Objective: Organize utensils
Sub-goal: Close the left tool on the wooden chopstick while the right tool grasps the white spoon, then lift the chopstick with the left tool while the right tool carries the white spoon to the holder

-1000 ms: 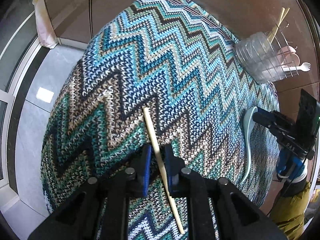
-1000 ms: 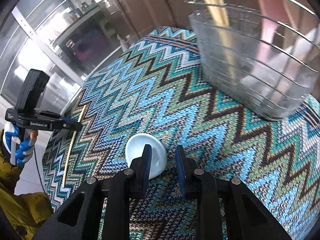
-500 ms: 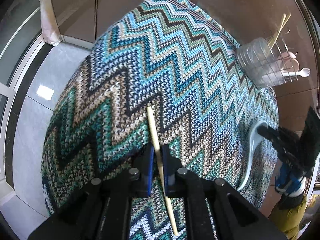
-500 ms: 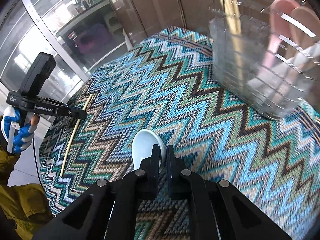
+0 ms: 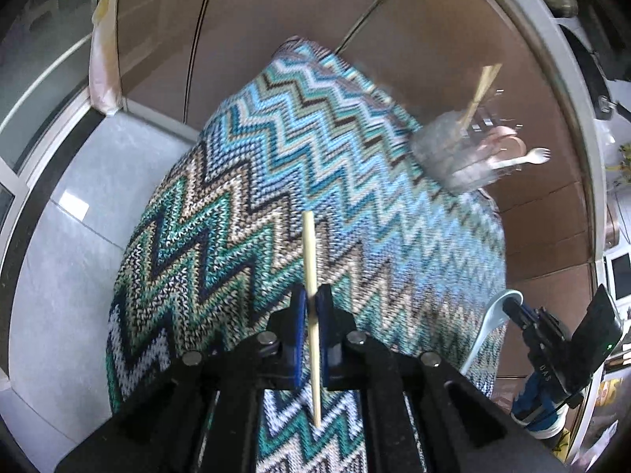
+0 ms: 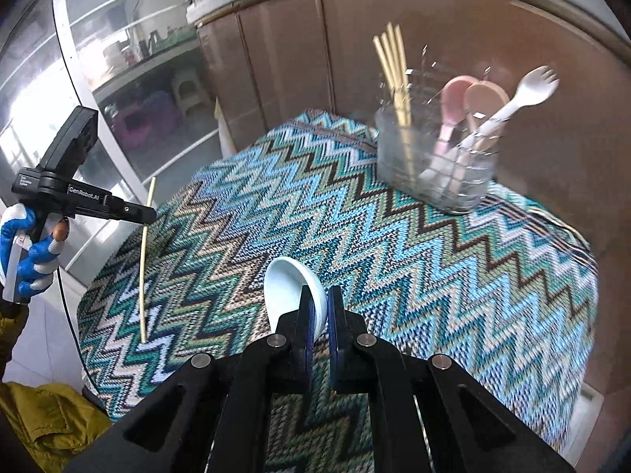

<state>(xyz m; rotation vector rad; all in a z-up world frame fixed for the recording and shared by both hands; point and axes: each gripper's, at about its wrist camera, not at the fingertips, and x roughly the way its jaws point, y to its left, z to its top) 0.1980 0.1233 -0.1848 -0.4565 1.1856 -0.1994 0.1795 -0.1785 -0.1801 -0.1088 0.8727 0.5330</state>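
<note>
My left gripper [image 5: 310, 300] is shut on a pale wooden chopstick [image 5: 310, 260] and holds it above the zigzag knit cloth [image 5: 276, 181]. From the right wrist view the same chopstick [image 6: 144, 260] hangs below the left gripper [image 6: 146, 213]. My right gripper [image 6: 320, 303] is shut on a light blue ceramic spoon [image 6: 288, 287], lifted off the cloth; the spoon also shows in the left wrist view [image 5: 489, 327]. A clear holder with a wire rack [image 6: 434, 165] stands at the far right of the table, with chopsticks [image 6: 394, 67], pink spoons and a white spork [image 6: 524, 94].
The table sits against brown cabinet doors [image 6: 284, 59]. A grey tiled floor [image 5: 59, 244] lies beyond the table's left edge. Glass shelving [image 6: 118, 59] stands at the far left. The holder also shows in the left wrist view [image 5: 457, 153].
Both grippers closed on their utensils and lifted them off the cloth. The chopstick and the spoon now hang above the table, and both views have pulled back from it.
</note>
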